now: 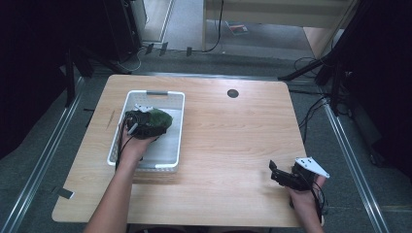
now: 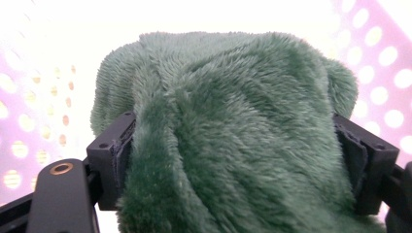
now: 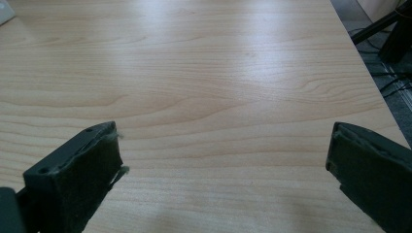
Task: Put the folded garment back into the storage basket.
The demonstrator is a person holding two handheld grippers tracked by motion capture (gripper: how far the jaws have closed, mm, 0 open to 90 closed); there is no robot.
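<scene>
left tool (image 1: 138, 122): seen left of centre in the high view, green fuzzy cloth (image 2: 228, 131) is pinched between its jaws
cloth spot: hung inside the white basket (image 1: 167, 94)
right tool (image 3: 223, 174): spread wide, parked lower right over the bare counter (image 3: 218, 73)

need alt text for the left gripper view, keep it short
A fluffy dark green plush cloth bulges between the two black jaws of the left tool, which sit against its sides at left and right. Behind it glows the perforated wall of a white plastic basket, washed out by bright light.
</scene>
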